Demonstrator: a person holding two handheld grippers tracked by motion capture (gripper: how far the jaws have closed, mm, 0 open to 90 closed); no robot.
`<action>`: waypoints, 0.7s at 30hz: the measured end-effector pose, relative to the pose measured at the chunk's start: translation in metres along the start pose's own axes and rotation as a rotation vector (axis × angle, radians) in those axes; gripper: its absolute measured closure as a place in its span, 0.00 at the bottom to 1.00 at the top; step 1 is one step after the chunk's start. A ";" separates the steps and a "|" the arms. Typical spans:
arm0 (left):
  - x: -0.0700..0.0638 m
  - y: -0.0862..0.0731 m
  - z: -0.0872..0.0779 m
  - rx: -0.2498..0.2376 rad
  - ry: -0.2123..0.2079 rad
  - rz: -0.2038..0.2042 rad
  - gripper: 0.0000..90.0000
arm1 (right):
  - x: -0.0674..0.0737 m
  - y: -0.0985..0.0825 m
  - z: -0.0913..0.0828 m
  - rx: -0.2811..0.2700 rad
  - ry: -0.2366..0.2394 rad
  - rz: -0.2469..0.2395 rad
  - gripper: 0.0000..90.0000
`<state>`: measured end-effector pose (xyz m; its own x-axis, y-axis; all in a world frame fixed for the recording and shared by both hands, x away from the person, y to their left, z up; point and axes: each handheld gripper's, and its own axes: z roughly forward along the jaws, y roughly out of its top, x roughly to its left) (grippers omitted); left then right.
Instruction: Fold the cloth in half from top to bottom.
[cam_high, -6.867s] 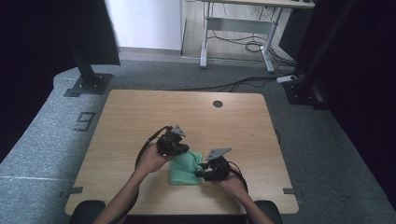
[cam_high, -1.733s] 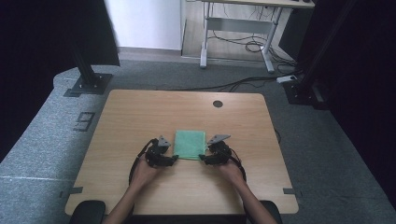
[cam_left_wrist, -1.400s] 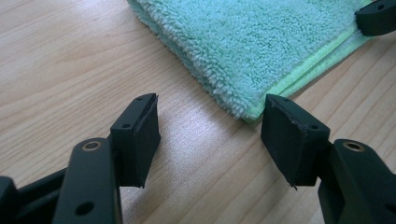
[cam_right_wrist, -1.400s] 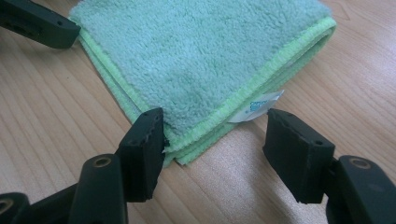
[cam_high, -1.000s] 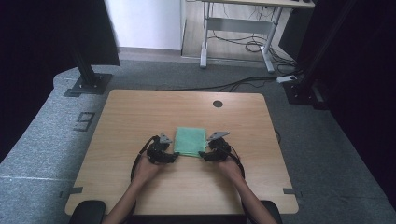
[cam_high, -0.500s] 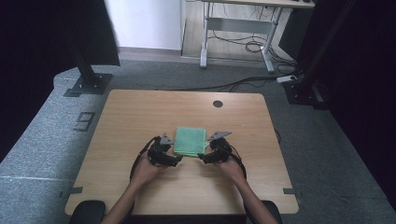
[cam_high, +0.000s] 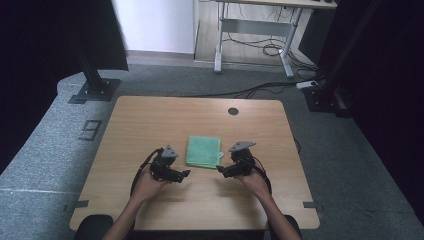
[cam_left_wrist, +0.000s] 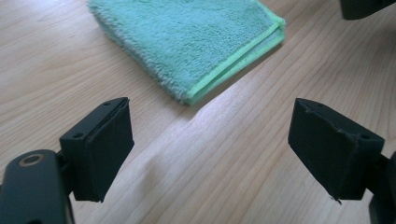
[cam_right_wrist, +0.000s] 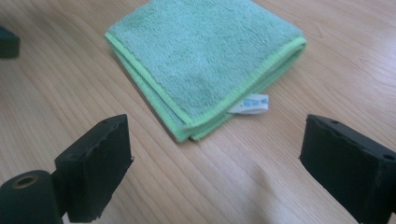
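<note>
Jaws: both sets apart, just been opening, nothing btwn them.
Left gripper (cam_high: 184, 174): hovers off the cloth's near-left corner, aimed at it.
Right gripper (cam_high: 220, 170): same at near-right corner, by the white tag (cam_right_wrist: 251, 104).
Cloth (cam_high: 203, 151): green, folded square, flat mid-bench (cam_high: 150, 120), slightly twd near edge; just ahead of both jaws, untouched.
Why: fold looks done; jaws let go, cloth left squared up.

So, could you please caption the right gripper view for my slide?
Open right gripper above the table, facing a folded green cloth.
</note>
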<state>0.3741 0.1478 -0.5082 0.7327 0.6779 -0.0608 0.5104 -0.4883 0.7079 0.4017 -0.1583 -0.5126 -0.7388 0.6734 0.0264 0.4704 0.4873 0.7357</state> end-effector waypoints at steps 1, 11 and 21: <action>0.001 -0.001 -0.002 -0.002 0.001 -0.002 0.15 | 0.000 -0.001 -0.002 -0.002 -0.005 0.001 0.08; 0.005 -0.013 -0.020 0.001 0.067 0.008 0.12 | -0.004 -0.012 -0.023 -0.012 -0.025 0.011 0.06; 0.010 -0.031 -0.029 0.033 0.121 0.022 0.03 | -0.006 -0.026 -0.043 -0.024 -0.051 0.023 0.04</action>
<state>0.3524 0.1854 -0.5104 0.6853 0.7271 0.0420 0.5106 -0.5207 0.6842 0.3729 -0.1986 -0.5030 -0.7018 0.7123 0.0092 0.4746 0.4579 0.7517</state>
